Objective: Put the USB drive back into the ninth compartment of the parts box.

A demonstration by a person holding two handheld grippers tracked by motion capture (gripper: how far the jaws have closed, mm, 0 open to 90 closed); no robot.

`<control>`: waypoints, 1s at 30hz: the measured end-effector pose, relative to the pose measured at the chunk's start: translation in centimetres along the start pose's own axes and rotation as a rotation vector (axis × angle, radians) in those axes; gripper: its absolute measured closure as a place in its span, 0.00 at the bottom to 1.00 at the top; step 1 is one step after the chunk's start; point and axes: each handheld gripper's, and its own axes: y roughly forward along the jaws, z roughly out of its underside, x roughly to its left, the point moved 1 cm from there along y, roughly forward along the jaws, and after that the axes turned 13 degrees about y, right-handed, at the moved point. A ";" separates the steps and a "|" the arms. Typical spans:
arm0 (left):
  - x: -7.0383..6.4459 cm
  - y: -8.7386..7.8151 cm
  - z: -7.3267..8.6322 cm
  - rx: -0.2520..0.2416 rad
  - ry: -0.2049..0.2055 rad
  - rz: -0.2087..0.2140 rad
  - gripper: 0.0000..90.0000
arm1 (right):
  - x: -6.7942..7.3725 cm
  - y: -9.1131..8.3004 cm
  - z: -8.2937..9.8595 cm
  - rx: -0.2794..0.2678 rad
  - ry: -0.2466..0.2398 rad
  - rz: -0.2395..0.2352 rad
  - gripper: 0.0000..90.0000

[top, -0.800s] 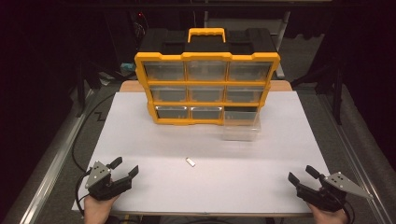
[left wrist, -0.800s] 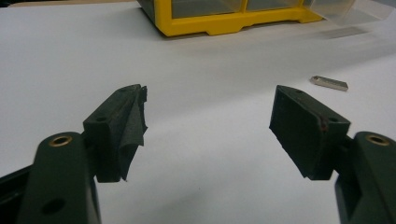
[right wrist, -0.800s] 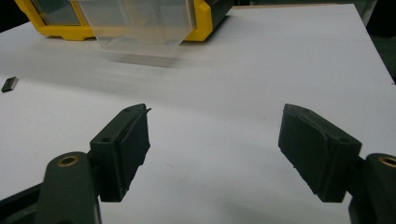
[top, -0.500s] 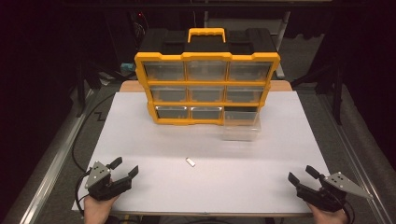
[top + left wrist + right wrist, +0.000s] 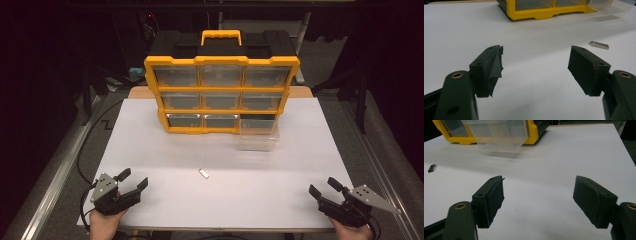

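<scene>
Resting: both tongs sit low in the high view, near the front edge of the white worktop [image 5: 150, 150], each held from below by a hand.
Left tongs [image 5: 134, 181]: lower left of the high view, jaws spread wide and empty; in the left gripper view one pad's cloth facing looks frayed and peeling.
Right tongs [image 5: 321, 188]: lower right of the high view, jaws likewise wide apart, nothing between them.
Small metal piece [image 5: 203, 173]: lies flat on the bare worktop, just below the centre of the high view, between the two tongs and somewhat nearer the left; it shows at the right edge of the left gripper view and far left of the right gripper view.
Clear drawer [image 5: 258, 135]: pulled out of the lower right slot, sitting in front of the yellow organiser [image 5: 222, 95] above centre.
Step in hand: likely picking up the piece for the open drawer.
Doing it well: approach from the left tongs, turn the jaws across the piece's short width, come down until the pads nearly touch the worktop, then close slowly, since so thin a part may skid or flip.
Risk: the frayed pad could catch or grip unevenly.
</scene>
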 end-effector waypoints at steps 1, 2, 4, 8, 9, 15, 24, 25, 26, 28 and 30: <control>0.0 0.1 0.0 0.004 0.001 0.001 0.31 | 0.0 0.0 0.0 0.000 0.000 0.000 0.28; 0.0 0.1 0.0 0.006 0.001 0.001 0.31 | 0.0 0.0 0.0 -0.002 -0.002 0.000 0.28; 0.0 0.1 0.0 0.005 0.000 0.000 0.31 | 0.1 0.0 0.0 -0.005 0.000 -0.003 0.28; 0.1 0.1 0.0 0.003 -0.007 -0.001 0.31 | 0.3 0.2 -0.1 -0.006 0.006 -0.007 0.28; 0.1 0.1 0.0 0.002 -0.007 -0.001 0.31 | 0.3 0.2 -0.1 -0.004 0.000 -0.009 0.28; 0.1 0.2 0.0 0.004 -0.008 0.002 0.31 | 0.6 0.5 -0.3 -0.014 -0.005 -0.019 0.28; 0.0 0.2 0.0 0.004 -0.007 0.001 0.31 | 1.4 1.1 -0.5 -0.017 -0.017 -0.041 0.29; 0.0 0.2 0.0 0.004 -0.006 0.001 0.31 | 1.4 1.1 -0.5 -0.017 -0.017 -0.041 0.29; 0.0 0.2 0.0 0.004 -0.006 0.000 0.31 | 1.5 1.2 -0.6 -0.019 -0.017 -0.050 0.29; 0.0 0.2 0.0 0.003 -0.006 0.000 0.31 | 1.6 1.3 -0.6 -0.016 -0.017 -0.054 0.29; 0.0 0.2 0.0 0.004 -0.007 0.000 0.31 | 1.7 1.3 -0.6 -0.018 -0.020 -0.057 0.29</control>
